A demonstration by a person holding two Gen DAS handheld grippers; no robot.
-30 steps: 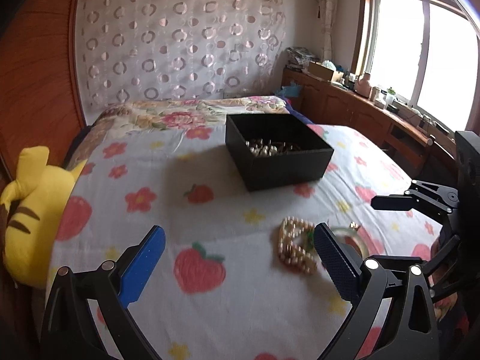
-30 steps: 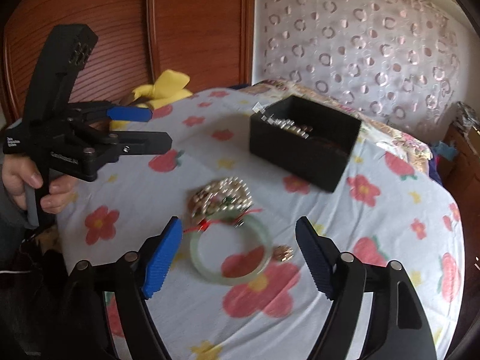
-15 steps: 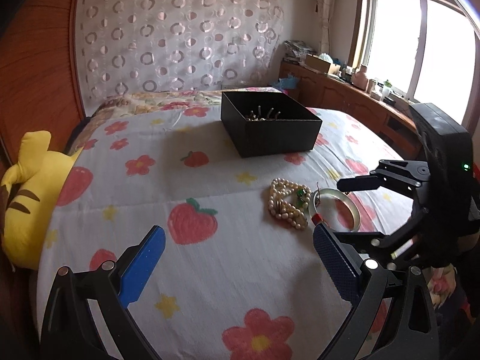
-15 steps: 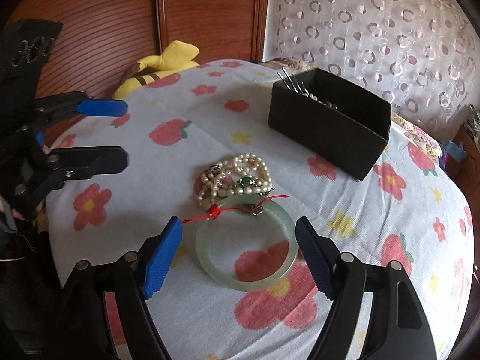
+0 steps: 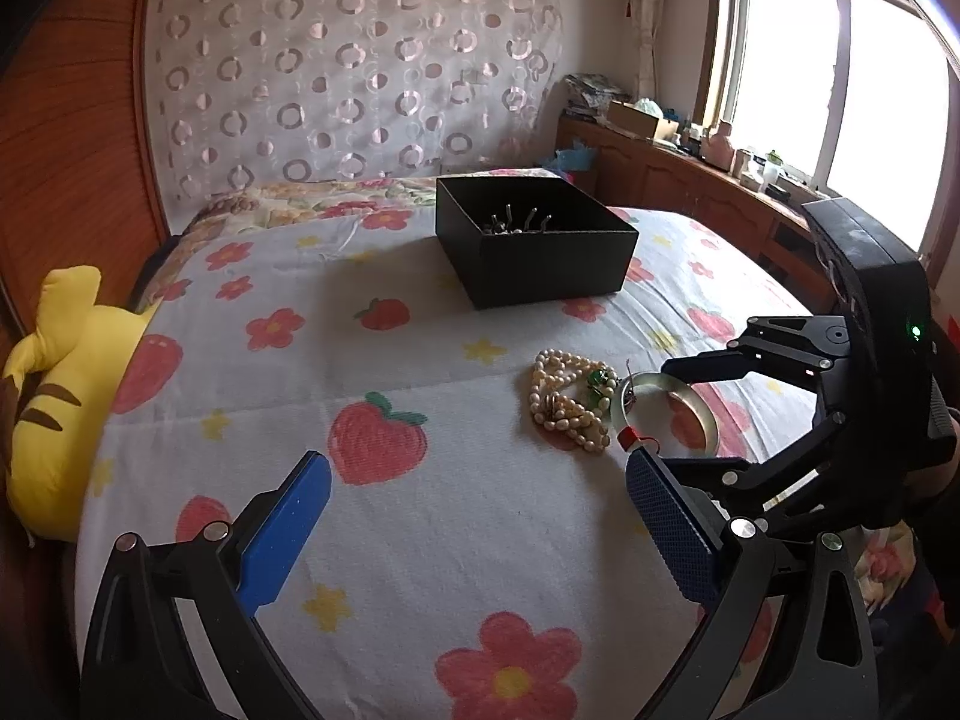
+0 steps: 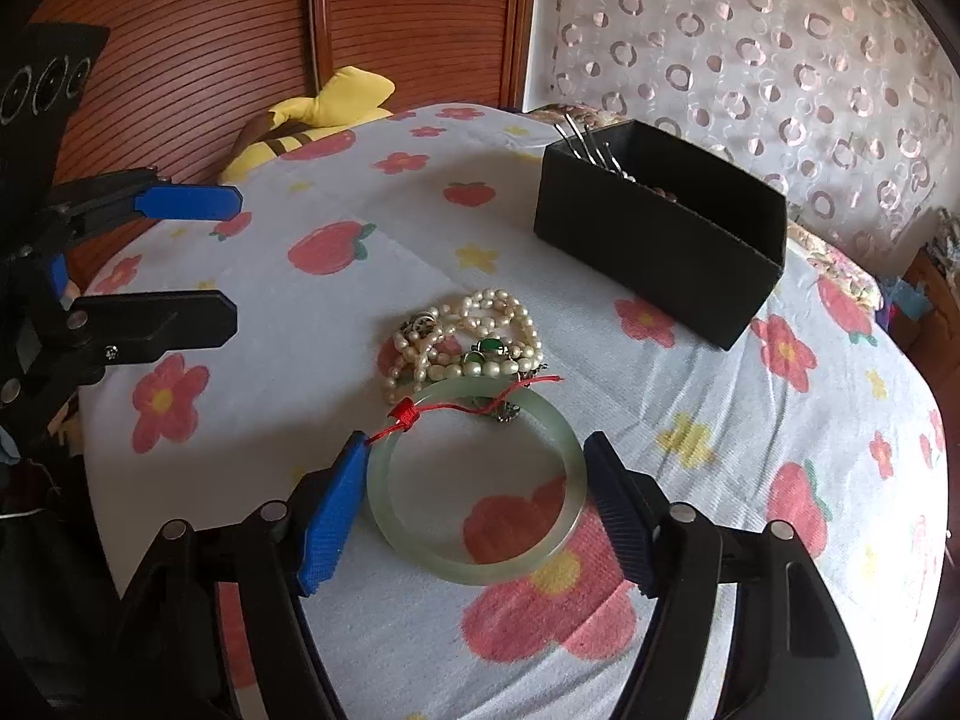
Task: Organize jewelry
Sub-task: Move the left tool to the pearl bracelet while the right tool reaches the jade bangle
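Bangle [image 6: 477,483], pale green, lies flat on the flowered sheet [image 6: 750,480] right between the right gripper [image 6: 474,507] fingers. Jaws are closing w/ the ring inside the gap: left blue pad [image 6: 333,516] sits at the rim or just off it, can't tell which; right pad is just beside the rim w/ a thin gap, so no pinch yet. Ring is round, so no real long axis; hole faces up. Red cord [image 6: 474,396] w/ a knot runs across its far rim, roughly left to right.

Just past the bangle, touching its far edge, a heap of pearl strands [image 6: 462,336] w/ green stones; heap runs side to side in the right wrist view.

Left gripper [image 5: 477,531] hangs over bare sheet, jaws spread wide, nothing between them. In its view pearls and bangle lie ahead, to the right.

Further back the black box [image 5: 540,264] stands open-topped, well apart from the heap, w/ pins and small pieces inside. Clear sheet lies between heap and box, and more to the left.

Yellow plush [image 5: 57,396] sits at the bed's left edge against the wood panel [image 5: 66,168]. Patterned curtain [image 5: 354,72] is behind the bed; cabinet and window [image 5: 840,78] are on the right.
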